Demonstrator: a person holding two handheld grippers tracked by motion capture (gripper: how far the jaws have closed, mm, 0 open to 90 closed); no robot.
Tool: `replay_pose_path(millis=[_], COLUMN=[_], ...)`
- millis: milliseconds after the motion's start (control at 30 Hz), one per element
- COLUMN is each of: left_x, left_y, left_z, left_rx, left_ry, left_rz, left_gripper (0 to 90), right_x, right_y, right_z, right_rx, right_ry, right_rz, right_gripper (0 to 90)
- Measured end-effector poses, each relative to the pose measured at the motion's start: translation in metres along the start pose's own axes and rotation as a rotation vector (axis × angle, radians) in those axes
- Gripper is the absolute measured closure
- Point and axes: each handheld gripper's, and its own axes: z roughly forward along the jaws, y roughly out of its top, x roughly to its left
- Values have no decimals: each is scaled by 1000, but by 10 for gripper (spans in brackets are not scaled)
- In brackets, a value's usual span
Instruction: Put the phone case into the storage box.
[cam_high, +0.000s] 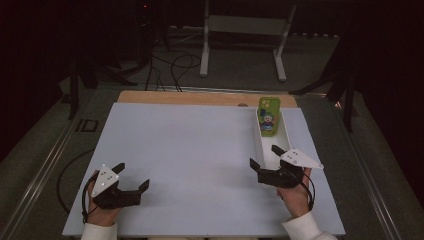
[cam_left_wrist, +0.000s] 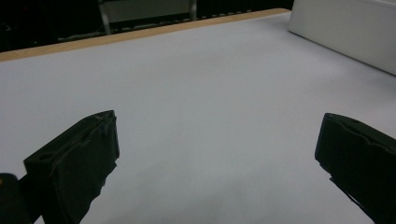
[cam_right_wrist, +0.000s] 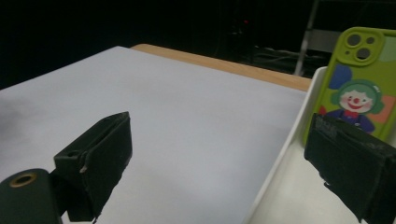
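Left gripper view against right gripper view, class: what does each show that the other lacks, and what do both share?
The left gripper view alone shows the left hand-held gripper, jaws wide apart over bare table, and the white tray's outer wall from outside.

The right gripper view alone shows the right hand-held gripper, jaws open astride the tray's near wall, and the green phone case with a clown picture standing inside the tray.

Both share the white table top, its wooden far edge and the tray.

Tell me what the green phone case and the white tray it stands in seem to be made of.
Phone case: likely soft silicone or rubbery plastic, matte, with rounded edges and a printed clown. White tray: probably rigid plastic, smooth, thin straight walls with little gloss; painted metal can't be ruled out.
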Motion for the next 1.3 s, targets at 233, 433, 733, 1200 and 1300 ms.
replay_pose_path(millis=[233, 433, 733, 1200, 1300], left_x=[1, 2, 4, 2, 2], left_y=[0, 0, -1, -3, -3], left_z=[-1, -1, -6, -9, -8], left_rx=[-6, -12, -39, -69, -68], left_ry=[-3, 1, -3, -19, -18], left_rz=[0, -4, 0, 24, 25], left_gripper=[0, 0, 0, 0, 0], right_x=[3, 3, 2, -1, -2], right_y=[-15, -27, -39, -47, -48], right_z=[-8, -11, -22, -24, -23], right_rx=[-34, -55, -101, -90, -91], right_ry=[34, 53, 76, 68, 67], right_rz=[-2, 3, -2, -10, -7], right_gripper=[77, 77, 77, 77, 77])
